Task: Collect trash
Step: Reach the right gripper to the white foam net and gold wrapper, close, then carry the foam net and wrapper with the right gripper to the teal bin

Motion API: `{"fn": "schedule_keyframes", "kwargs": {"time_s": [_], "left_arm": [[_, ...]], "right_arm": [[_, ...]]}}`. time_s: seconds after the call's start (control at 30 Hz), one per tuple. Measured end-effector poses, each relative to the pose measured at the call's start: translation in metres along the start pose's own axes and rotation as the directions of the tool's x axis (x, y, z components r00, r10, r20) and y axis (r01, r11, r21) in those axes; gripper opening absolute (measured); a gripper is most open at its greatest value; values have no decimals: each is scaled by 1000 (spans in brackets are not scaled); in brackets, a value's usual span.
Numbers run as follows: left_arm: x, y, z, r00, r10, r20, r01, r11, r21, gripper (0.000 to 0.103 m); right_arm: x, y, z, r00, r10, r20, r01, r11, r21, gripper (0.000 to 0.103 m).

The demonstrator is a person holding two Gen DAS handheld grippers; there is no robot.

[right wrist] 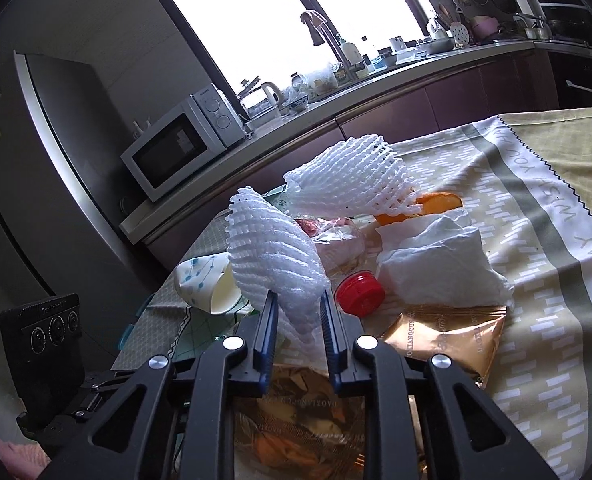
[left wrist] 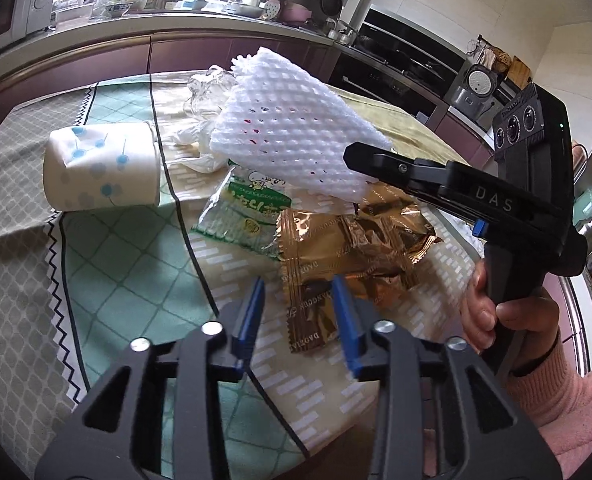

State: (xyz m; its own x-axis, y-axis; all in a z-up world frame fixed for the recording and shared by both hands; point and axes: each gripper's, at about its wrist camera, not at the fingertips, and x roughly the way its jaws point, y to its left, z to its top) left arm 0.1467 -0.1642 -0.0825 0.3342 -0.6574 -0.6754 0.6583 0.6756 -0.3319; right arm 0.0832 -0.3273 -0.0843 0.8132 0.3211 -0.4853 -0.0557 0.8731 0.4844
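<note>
Home kitchen: microwave (right wrist: 183, 148), faucet (right wrist: 328, 36), built-in oven (left wrist: 408, 64), cluttered counter (left wrist: 199, 10)

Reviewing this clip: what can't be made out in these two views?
- Left wrist view: the foam fruit net covers the rest of the pile behind it.
- Right wrist view: the right hand-held gripper and its body hide most of the gold wrapper below.
- Both views: no trash bin is in frame.
</note>
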Motion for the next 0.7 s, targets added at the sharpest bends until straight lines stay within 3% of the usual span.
{"fn": "schedule_keyframes", "kwargs": {"time_s": [0.17, 0.23, 0.27, 0.43, 0.7], "left_arm": [[7, -5, 0, 1000, -13, -28, 13, 1000, -2, 39], [10, -5, -1, 999, -13, -35, 13, 1000, 2, 24], [11, -6, -1, 999, -4, -41, 4, 1000, 1, 8], [-2, -10, -7, 1000, 11, 16, -11, 1000, 19, 1], [-67, 0, -12, 991, 34, 127, -31, 999, -23, 1]], "right_arm": [[6, -3, -7, 1000, 4, -13, -3, 1000, 11, 20], [6, -2, -8, 1000, 8, -13, -8, 1000, 11, 20], [5, -1, -8, 1000, 8, -11, -8, 1000, 7, 20], [-2, 6, -5, 1000, 15, 6, -14, 1000, -14, 20], [-18, 41, 4, 996, 71, 53, -66, 993, -97, 20]]}}
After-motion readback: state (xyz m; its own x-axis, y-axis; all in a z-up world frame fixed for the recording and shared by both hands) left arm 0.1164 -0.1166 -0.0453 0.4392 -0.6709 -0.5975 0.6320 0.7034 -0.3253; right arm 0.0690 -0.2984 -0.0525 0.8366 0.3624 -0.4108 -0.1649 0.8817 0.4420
